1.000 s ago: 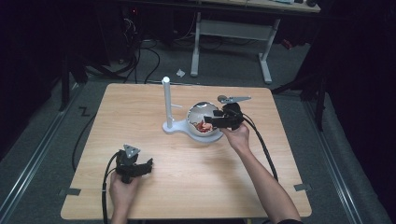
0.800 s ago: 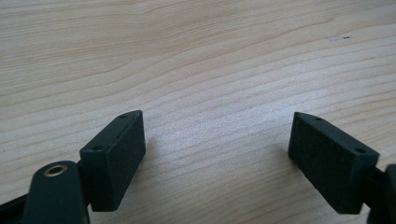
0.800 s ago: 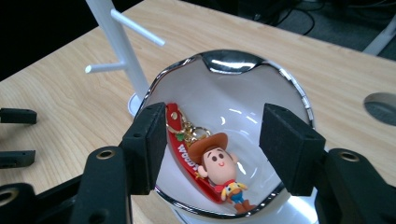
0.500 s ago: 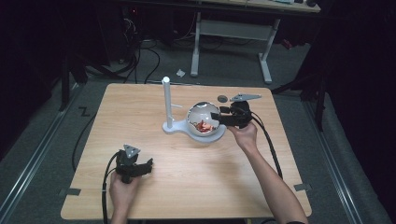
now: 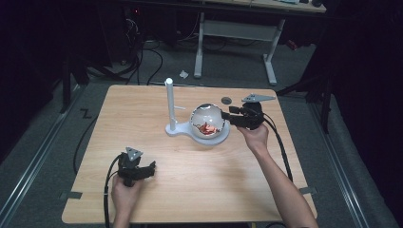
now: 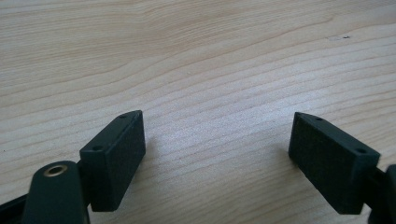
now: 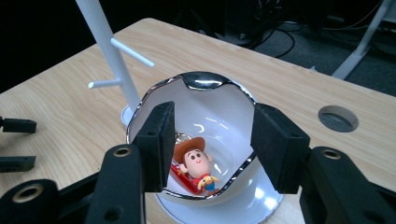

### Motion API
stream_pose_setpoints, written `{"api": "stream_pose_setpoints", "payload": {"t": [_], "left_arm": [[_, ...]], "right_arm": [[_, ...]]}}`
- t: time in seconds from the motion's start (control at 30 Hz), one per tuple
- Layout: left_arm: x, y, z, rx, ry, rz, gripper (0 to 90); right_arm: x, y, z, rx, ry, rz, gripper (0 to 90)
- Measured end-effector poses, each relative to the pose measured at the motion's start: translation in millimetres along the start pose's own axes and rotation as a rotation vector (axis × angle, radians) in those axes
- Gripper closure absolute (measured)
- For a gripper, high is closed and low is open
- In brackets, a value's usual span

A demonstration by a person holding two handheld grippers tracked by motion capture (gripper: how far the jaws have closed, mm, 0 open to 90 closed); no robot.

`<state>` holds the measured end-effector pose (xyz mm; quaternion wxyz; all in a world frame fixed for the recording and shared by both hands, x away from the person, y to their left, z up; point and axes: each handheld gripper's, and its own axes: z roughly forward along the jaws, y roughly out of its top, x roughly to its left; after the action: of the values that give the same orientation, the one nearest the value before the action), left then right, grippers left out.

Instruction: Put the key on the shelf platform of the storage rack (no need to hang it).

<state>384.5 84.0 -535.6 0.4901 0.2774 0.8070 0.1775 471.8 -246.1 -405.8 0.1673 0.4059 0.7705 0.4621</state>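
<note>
A white bowl [image 5: 209,116] with a silver rim [image 7: 205,80] sits tipped over a white dish base [image 5: 221,138]. A small cowboy toy [image 7: 194,163] lies inside it, seen as red in the high view [image 5: 207,128]. My right gripper [image 5: 226,117] reaches in from the right. Its jaws have just been closing, and the bowl is now clasped between the two pads [image 7: 161,140] at its near side. My left gripper [image 5: 151,167] rests low at the front left, jaws wide apart over bare wood [image 6: 215,135], holding nothing.
A white post with short pegs [image 5: 169,102] rises just left of the bowl, on the same base. A round hole [image 5: 226,100] is in the table behind the bowl. The left gripper [image 7: 17,144] shows at the left edge of the right gripper view.
The right hand has shifted a little right and up, and its jaws have narrowed onto the bowl. The left hand has stayed put.
</note>
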Motion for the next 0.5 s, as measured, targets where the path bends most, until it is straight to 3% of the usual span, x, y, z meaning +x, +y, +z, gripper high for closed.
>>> {"api": "stream_pose_setpoints", "payload": {"t": [0.5], "left_arm": [[0.1, 0.0, -0.1, 0.000, 0.000, 0.002, 19.0]], "right_arm": [[-10.3, -6.5, -28.9, -0.044, -0.030, 0.030, 50.6]]}}
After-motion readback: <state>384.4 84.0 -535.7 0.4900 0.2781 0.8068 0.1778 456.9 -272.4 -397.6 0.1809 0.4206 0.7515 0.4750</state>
